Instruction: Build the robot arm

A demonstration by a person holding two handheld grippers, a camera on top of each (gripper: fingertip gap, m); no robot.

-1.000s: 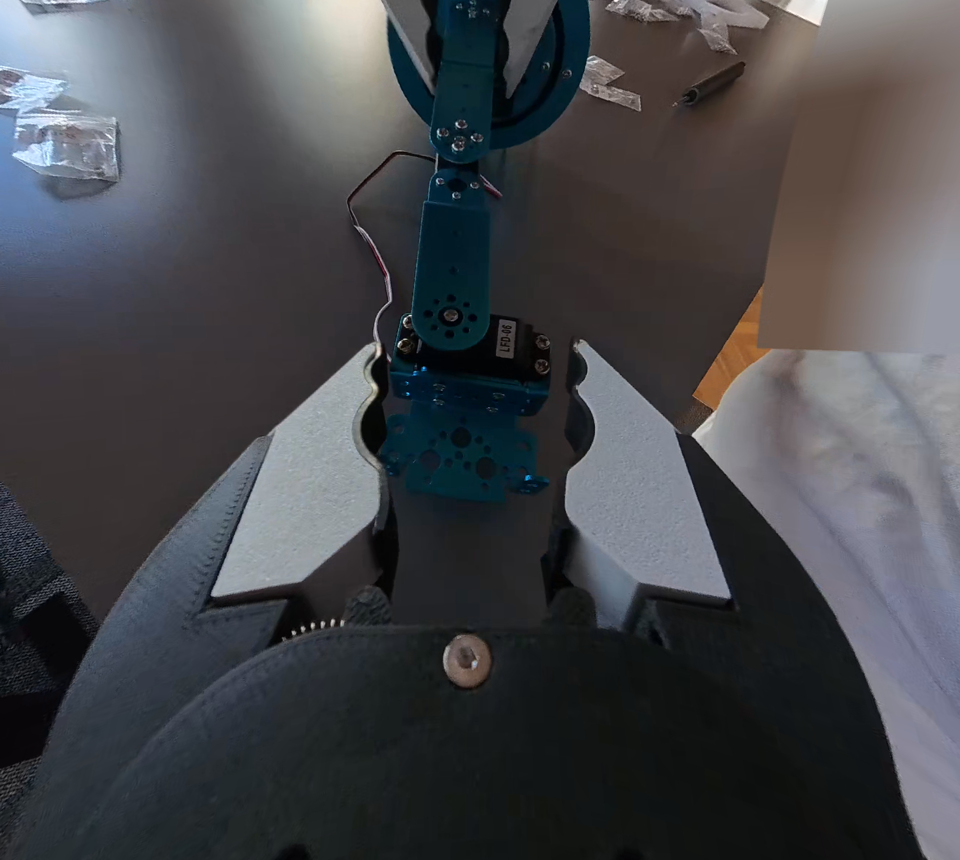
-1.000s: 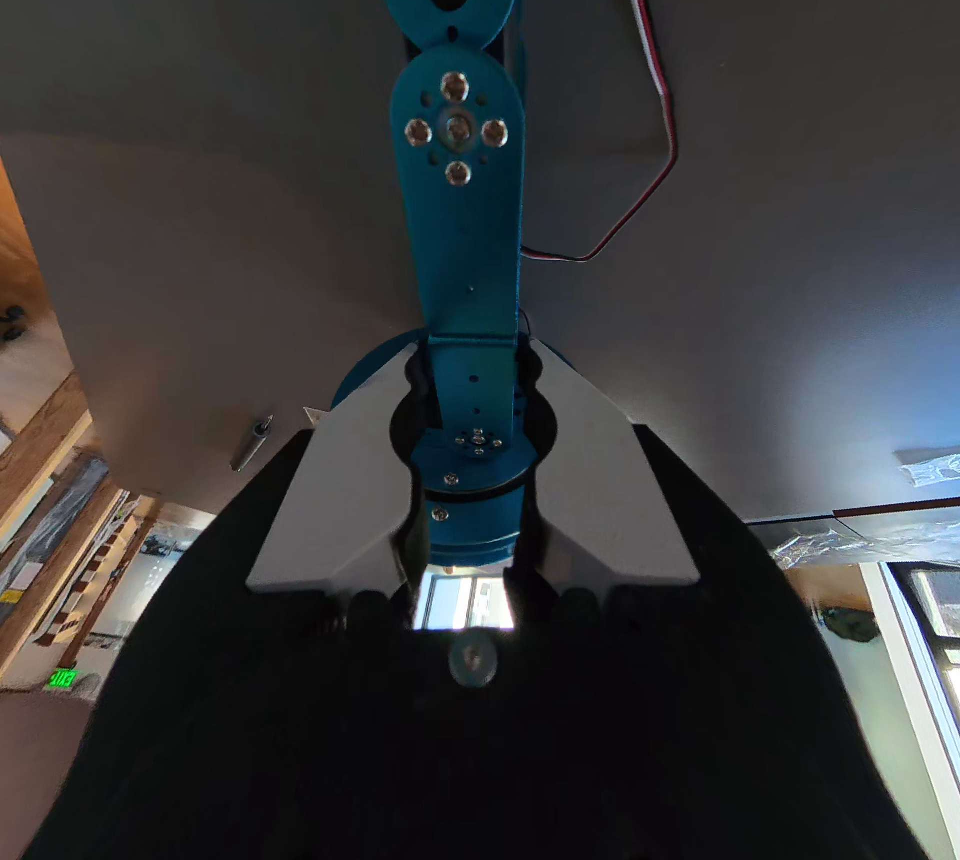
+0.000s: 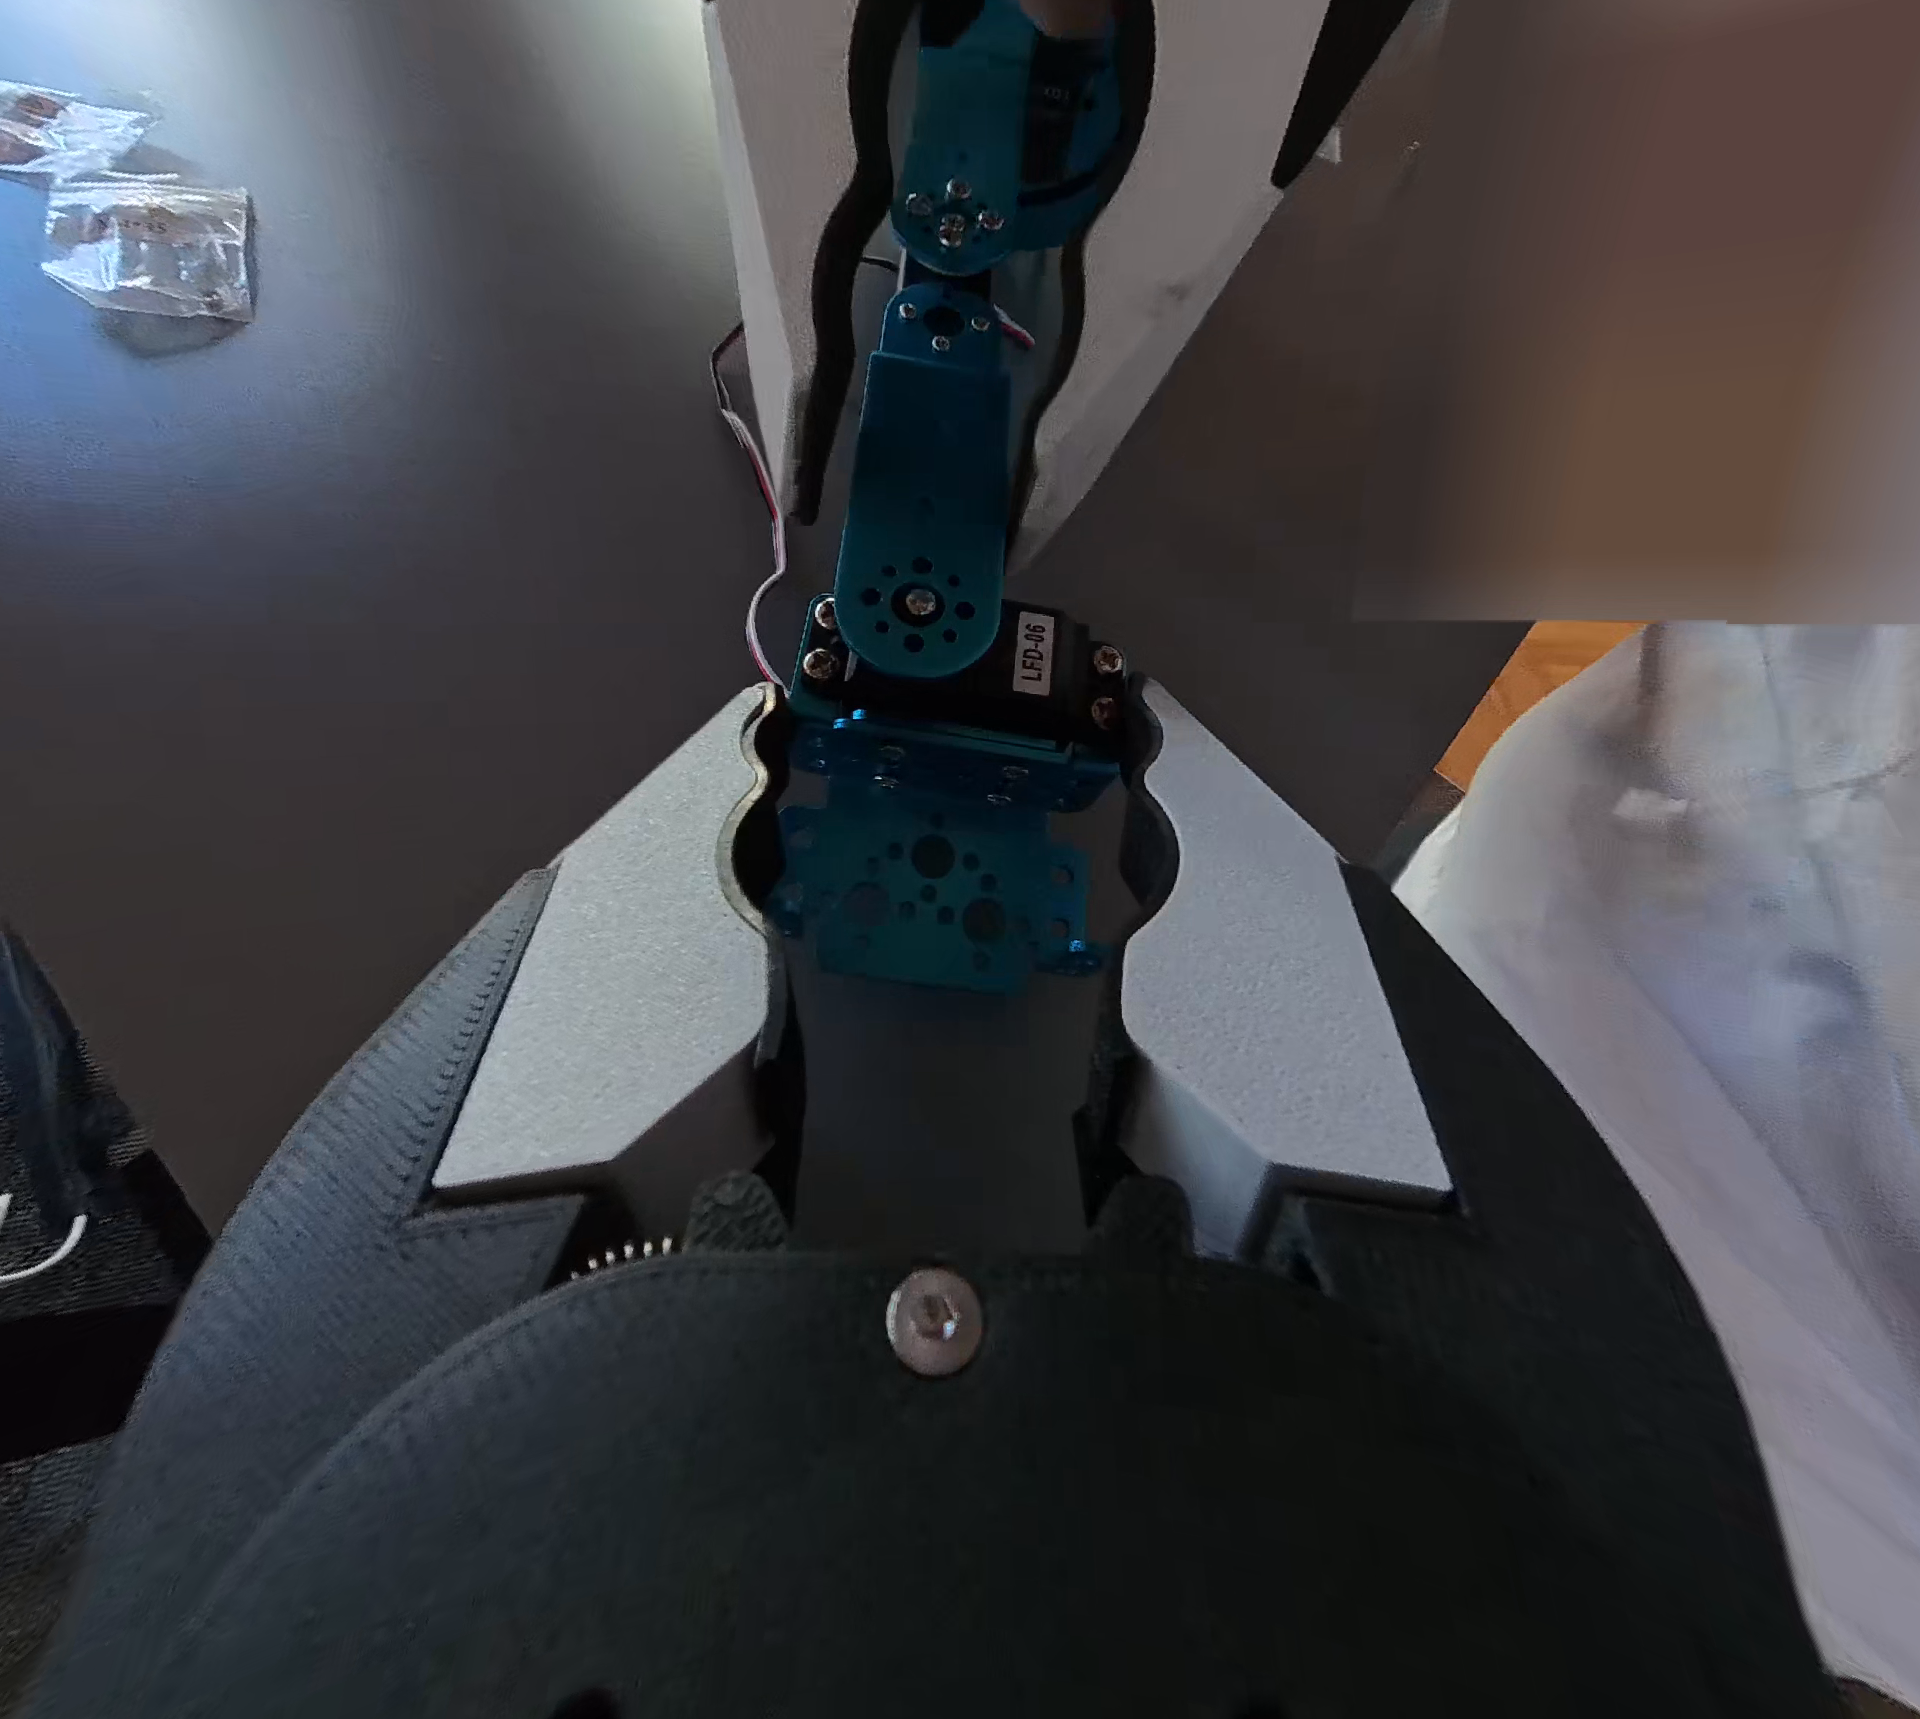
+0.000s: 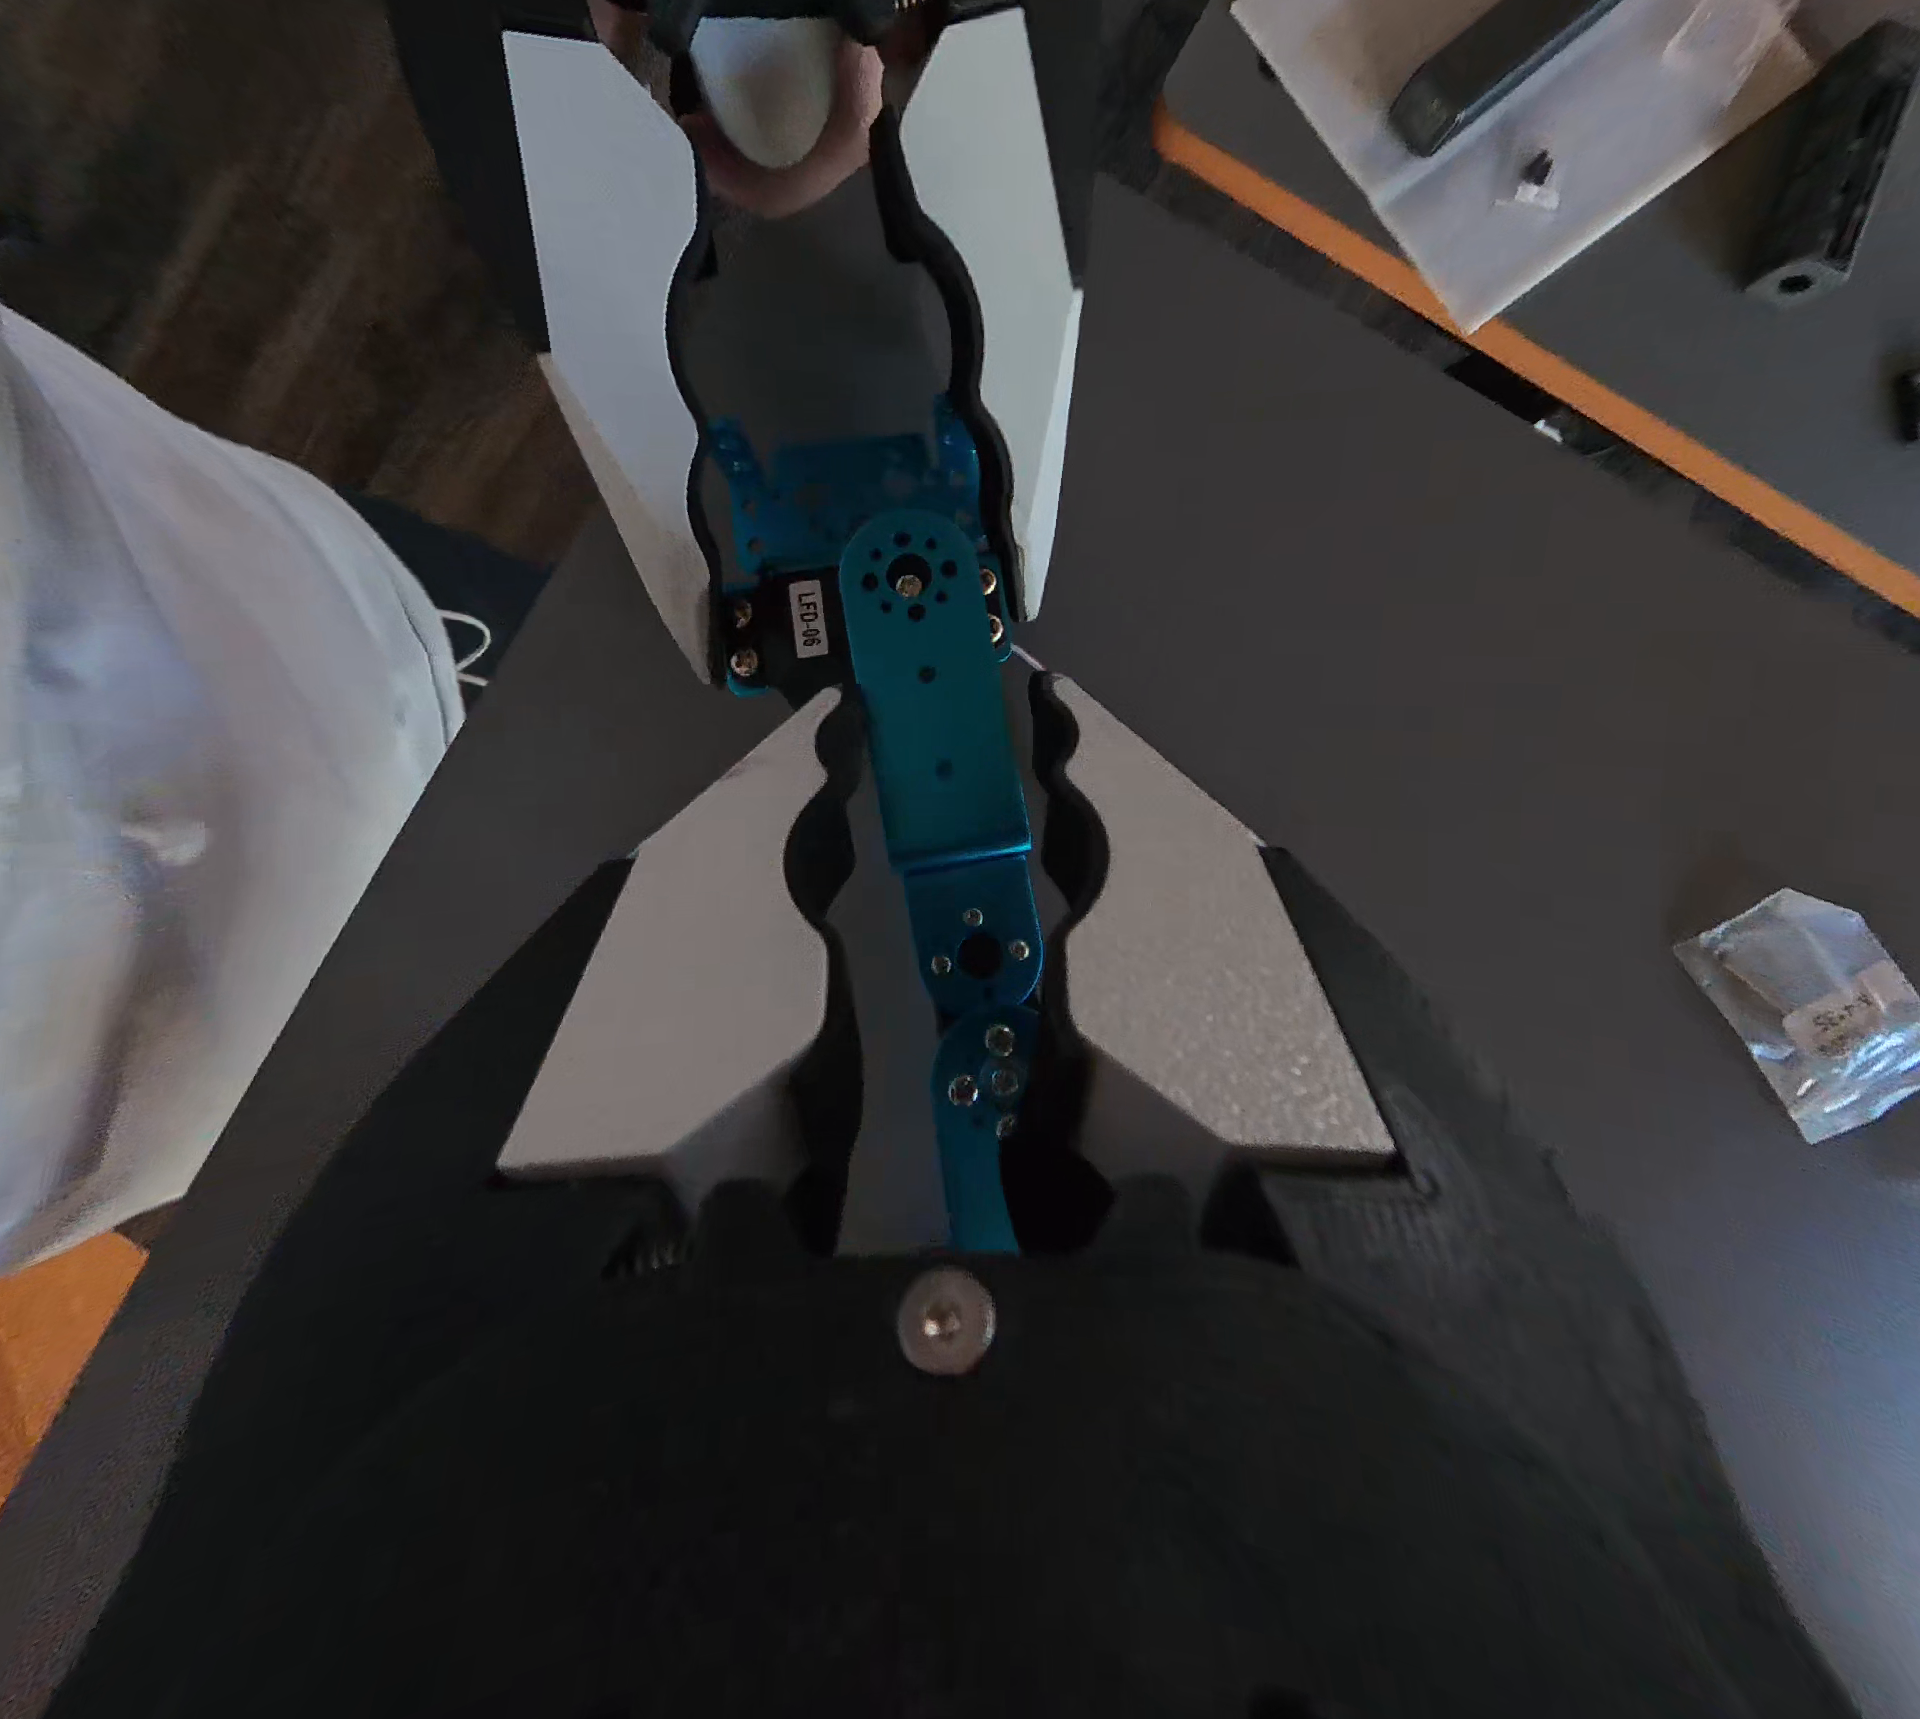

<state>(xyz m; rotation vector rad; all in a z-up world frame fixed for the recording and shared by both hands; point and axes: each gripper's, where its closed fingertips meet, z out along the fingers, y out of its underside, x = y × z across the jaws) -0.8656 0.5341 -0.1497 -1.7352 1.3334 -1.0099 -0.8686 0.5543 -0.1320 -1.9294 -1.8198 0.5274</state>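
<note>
Claws, two (image 3: 951, 713) (image 4: 940, 713), on one blue servo arm (image 3: 925, 474).

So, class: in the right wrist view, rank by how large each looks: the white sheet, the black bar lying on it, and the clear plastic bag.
1. white sheet, clearly largest.
2. and 3. black bar and clear plastic bag look much alike. The bag sits nearer the camera, so I would not rank these two.

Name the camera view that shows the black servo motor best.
The left wrist view: the black servo motor sits centred between the left tool's fingertips, its top face and screws sharp. The right wrist view shows it farther off, partly covered by the blue bracket arm.
</note>
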